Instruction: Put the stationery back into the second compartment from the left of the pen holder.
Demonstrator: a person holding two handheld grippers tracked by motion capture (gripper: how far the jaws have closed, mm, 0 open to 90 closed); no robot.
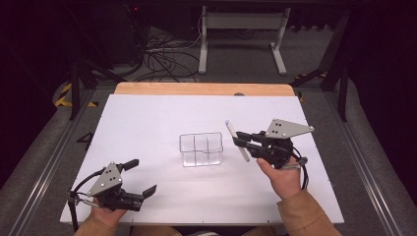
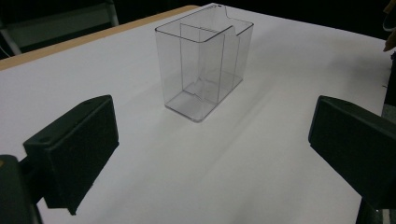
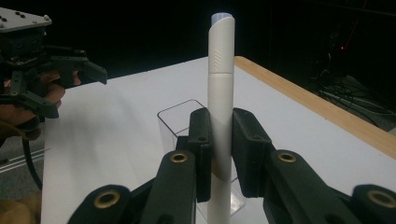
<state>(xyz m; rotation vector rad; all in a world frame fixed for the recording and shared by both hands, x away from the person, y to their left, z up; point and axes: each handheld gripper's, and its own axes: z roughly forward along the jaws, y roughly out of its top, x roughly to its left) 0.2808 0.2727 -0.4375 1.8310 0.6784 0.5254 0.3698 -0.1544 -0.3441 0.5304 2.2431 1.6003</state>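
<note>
A clear plastic box (image 1: 201, 149) with inner dividers stands in the middle of the white table (image 1: 147, 118); it also appears as the clear box (image 2: 204, 60) in the left gripper view and the clear box (image 3: 177, 116) behind the jaws in the right gripper view. My right gripper (image 1: 242, 140) is shut on a white pen (image 1: 237, 141), held just right of the box above the table. In the right gripper view the pen (image 3: 221, 93) stands between the two pads, its pale blue tip away from the hand. My left gripper (image 1: 141, 177) rests near the front left edge, open and empty, with its fingers (image 2: 74, 149) wide apart.
A wooden strip (image 1: 204, 89) runs along the table's far edge. Beyond it stand a white desk frame (image 1: 241, 34) and loose cables (image 1: 167, 59) on the floor. Metal rails (image 1: 54, 152) flank the table on both sides.
</note>
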